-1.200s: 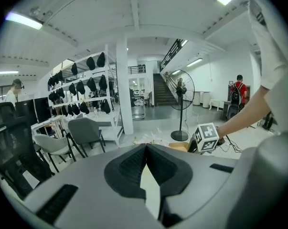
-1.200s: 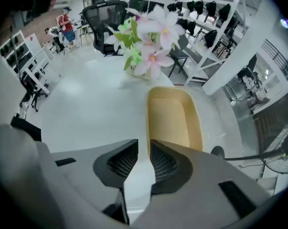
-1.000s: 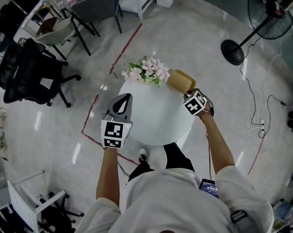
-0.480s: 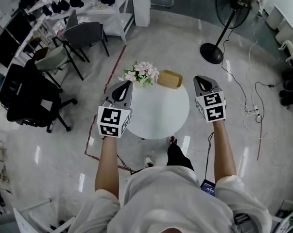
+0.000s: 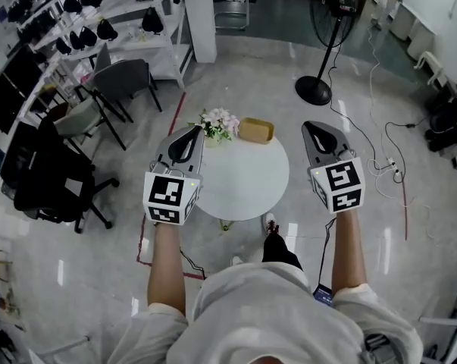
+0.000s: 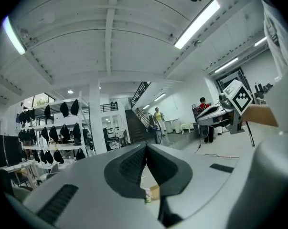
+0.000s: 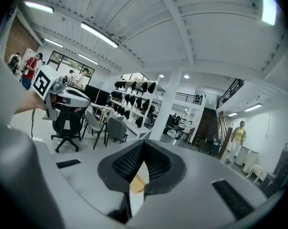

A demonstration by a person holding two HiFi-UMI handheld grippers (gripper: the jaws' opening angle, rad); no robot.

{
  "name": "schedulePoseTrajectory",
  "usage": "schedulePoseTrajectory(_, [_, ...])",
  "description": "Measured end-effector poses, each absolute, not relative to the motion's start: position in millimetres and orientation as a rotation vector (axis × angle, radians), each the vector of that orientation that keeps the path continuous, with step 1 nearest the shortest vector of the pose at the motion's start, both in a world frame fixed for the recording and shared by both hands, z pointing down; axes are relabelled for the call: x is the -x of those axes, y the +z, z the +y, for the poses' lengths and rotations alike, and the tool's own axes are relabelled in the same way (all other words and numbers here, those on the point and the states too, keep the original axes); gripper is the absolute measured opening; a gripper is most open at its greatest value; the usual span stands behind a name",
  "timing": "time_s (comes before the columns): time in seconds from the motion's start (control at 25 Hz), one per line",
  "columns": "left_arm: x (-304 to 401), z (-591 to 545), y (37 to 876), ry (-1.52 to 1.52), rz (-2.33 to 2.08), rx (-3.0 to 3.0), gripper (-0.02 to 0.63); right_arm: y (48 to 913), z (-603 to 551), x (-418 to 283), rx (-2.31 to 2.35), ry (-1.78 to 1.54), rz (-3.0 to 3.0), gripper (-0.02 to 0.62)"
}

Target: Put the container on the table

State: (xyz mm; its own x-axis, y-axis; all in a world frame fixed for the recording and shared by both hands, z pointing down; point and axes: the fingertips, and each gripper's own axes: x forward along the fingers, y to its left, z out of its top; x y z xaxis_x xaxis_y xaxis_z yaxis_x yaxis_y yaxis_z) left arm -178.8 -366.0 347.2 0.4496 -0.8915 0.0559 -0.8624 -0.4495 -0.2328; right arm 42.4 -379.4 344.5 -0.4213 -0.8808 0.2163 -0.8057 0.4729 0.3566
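The yellow rectangular container (image 5: 255, 130) sat at the far edge of the round white bench (image 5: 243, 184), just beside a bunch of pink-and-white flowers (image 5: 219, 123). The left gripper (image 5: 190, 133) and right gripper (image 5: 314, 129) hung either side of the bench, each with jaws pressed together on nothing.

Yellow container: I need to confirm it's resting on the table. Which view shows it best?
The head view: the yellow rectangular container sits whole on the round white table, beside the pink flowers. Each gripper view shows only a tan sliver of it, low in the picture.
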Motion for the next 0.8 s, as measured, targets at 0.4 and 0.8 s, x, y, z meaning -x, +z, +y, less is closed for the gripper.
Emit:
schedulePoseTrajectory(0.4, [178, -341, 324, -0.229, 1.489, 2.495, 0.015, 328, -354, -31, -1.419, -0.326, -2.363, 0.012])
schedulePoseTrajectory(0.8, [168, -334, 318, -0.243, 1.457, 2.498, 0.015, 317, -347, -32, -1.413, -0.345, -2.375, 0.012])
